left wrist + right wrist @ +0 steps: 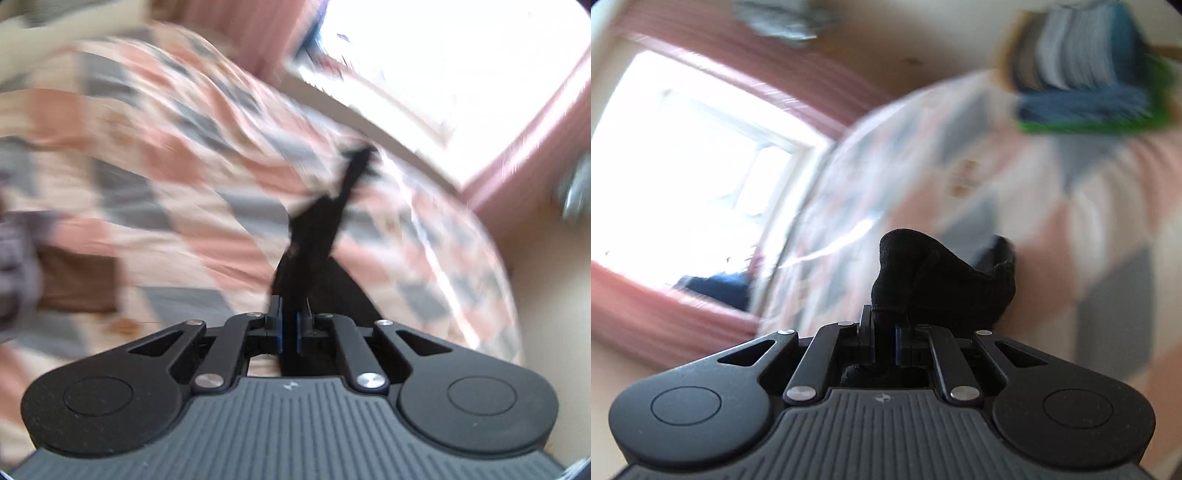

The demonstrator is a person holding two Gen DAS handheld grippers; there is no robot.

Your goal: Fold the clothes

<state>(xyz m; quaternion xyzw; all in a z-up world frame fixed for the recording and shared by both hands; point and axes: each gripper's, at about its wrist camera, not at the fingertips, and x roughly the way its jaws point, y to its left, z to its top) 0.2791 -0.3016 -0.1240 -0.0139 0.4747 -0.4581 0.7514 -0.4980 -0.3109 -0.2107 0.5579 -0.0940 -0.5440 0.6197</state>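
Both views are smeared by motion. In the left wrist view my left gripper [290, 325] is shut on a black garment [317, 229], which stretches away from the jaws in a taut strip above the checked bedspread [155, 155]. In the right wrist view my right gripper [884, 332] is shut on another part of the black garment [942, 280], which bunches in a thick fold just past the jaws. The cloth is lifted off the bedspread [1071, 206] in both views.
A pile of folded clothes [1089, 81] in blue, grey and green lies on the bed at the upper right. A brown cloth [77, 280] and a grey-purple one [14, 266] lie at the left. A bright window [683, 166] with pink curtains [657, 317] is beyond the bed.
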